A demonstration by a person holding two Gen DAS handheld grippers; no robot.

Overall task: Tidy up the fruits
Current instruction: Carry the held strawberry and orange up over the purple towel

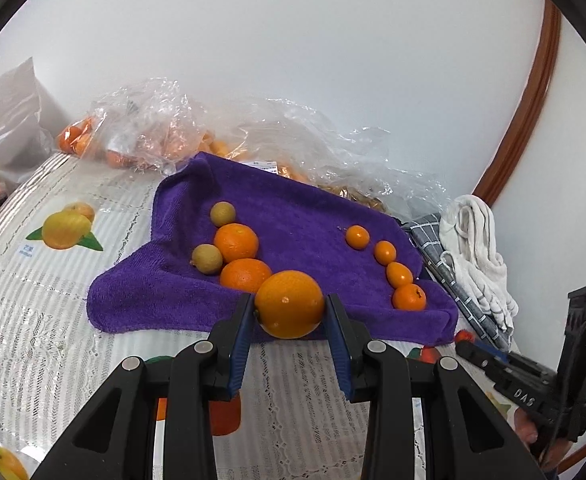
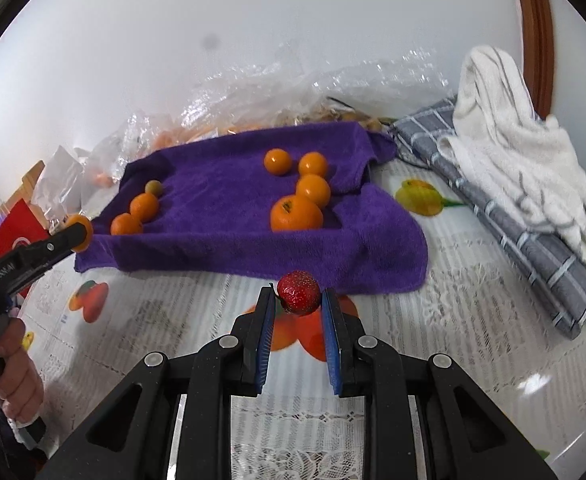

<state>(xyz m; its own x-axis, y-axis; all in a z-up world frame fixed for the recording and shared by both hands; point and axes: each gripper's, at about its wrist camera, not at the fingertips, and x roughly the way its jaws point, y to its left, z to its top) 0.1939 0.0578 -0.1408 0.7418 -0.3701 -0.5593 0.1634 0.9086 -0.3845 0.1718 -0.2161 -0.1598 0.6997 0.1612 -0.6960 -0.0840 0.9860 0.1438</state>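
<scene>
We see a table under a lace-patterned cloth point(image 1: 33, 320) printed with fruit pictures; a tiny label under one printed fruit is too small to read. On it lies a purple towel point(image 1: 301, 220), its back edge propped up against clear plastic bags point(image 1: 149, 120) of orange fruit; a white label on one bag peeks over the towel's edge, unreadable. To the right lie a grey checked cloth point(image 2: 533, 240) and a white cloth point(image 2: 513, 152) heaped on it.

On the towel, in the left wrist view, two oranges point(image 1: 236, 242) form a line running away from us, touching, with two small brownish-green fruits point(image 1: 223, 213) beside them. On the right side four small orange fruits point(image 1: 409, 297) make a second row along the same direction.

Our left gripper point(image 1: 289, 306) is clamped on a large orange point(image 1: 289, 304) at the towel's near edge, just in front of the left line, its small end scar facing us; both pads press its sides.

Our right gripper point(image 2: 298, 296) has its jaws narrowly apart, pinching a red strawberry point(image 2: 298, 293) over the tablecloth, just in front of the towel's near edge; its long axis lies roughly across the jaws, with a dark bit at its left end, perhaps the stem.

On the right gripper's side we read "DAS" point(image 1: 524, 397).
</scene>
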